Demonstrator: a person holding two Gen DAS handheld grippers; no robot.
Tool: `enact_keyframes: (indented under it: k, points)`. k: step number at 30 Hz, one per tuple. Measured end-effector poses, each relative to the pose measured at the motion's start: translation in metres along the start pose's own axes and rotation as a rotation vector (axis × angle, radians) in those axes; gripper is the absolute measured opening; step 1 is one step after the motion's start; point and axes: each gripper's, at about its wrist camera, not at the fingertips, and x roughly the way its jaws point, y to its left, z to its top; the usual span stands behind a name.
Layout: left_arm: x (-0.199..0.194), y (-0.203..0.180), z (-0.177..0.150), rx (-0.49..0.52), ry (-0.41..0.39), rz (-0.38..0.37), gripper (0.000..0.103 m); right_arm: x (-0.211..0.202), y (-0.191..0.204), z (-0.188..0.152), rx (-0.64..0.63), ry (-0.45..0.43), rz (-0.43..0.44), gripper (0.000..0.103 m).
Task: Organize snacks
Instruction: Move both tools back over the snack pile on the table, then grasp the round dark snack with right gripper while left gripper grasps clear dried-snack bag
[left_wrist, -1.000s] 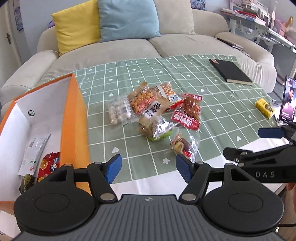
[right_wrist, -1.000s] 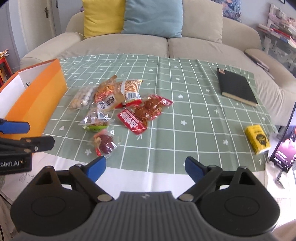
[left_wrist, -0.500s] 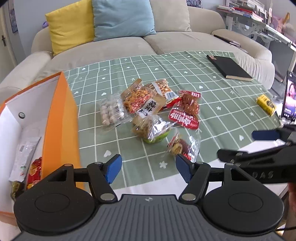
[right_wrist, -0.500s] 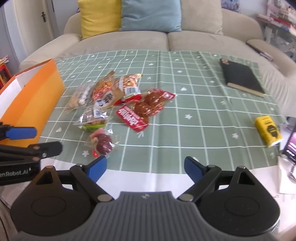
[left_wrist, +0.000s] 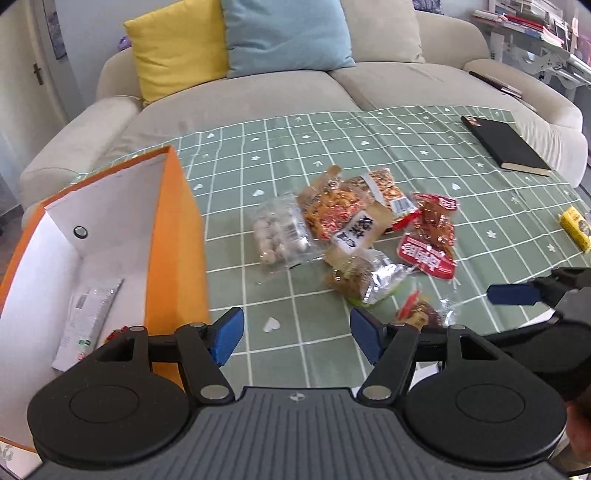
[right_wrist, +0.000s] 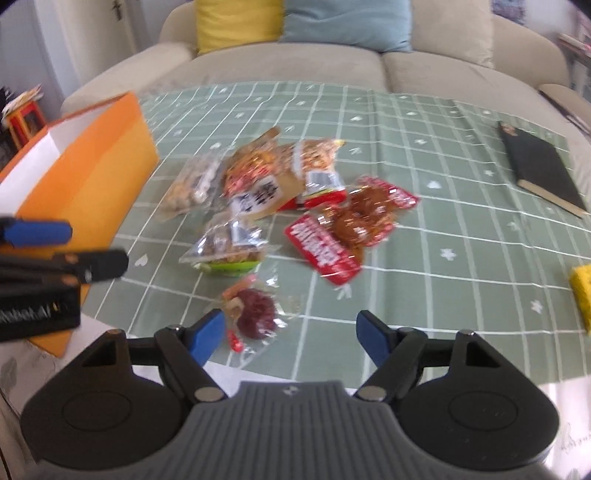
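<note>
Several snack packets (left_wrist: 354, 229) lie in a loose pile on the green checked tablecloth (left_wrist: 258, 177). An orange box (left_wrist: 173, 240) with white inner walls stands to their left, with a white sachet (left_wrist: 88, 317) and a red packet inside. My left gripper (left_wrist: 297, 336) hangs open over bare cloth in front of the pile, nothing between its fingers. My right gripper (right_wrist: 290, 338) has its jaws closing. A clear packet of dark red snack (right_wrist: 255, 314) lies just inside its left finger, and the pads do not press on it.
A black notebook (left_wrist: 506, 147) lies at the far right of the table and a small yellow box (left_wrist: 576, 229) near the right edge. A beige sofa (left_wrist: 258, 96) with yellow and blue cushions runs behind. The table's near edge is right under both grippers.
Both grippers have come forward and down toward the pile. The right gripper's jaws have narrowed, and the dark red packet now sits by its left finger.
</note>
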Motion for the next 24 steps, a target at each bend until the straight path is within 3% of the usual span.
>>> enact_keyframes:
  k: [8,12,13,24]
  points:
    - [0.006,-0.001,-0.005,0.007,0.004,0.007,0.078,0.026,0.007,0.002,-0.037,0.045,0.01,0.076]
    - [0.008,-0.004,-0.007,0.026,0.011,-0.004,0.078,0.029,0.009,0.002,-0.047,0.048,0.014,0.053]
    - [0.009,-0.004,-0.007,0.028,0.012,-0.01,0.078,0.029,0.009,0.002,-0.049,0.046,0.014,0.051]
    - [0.021,-0.012,-0.002,0.037,0.009,-0.071,0.078,0.023,-0.028,0.0,0.006,0.05,-0.073,0.049]
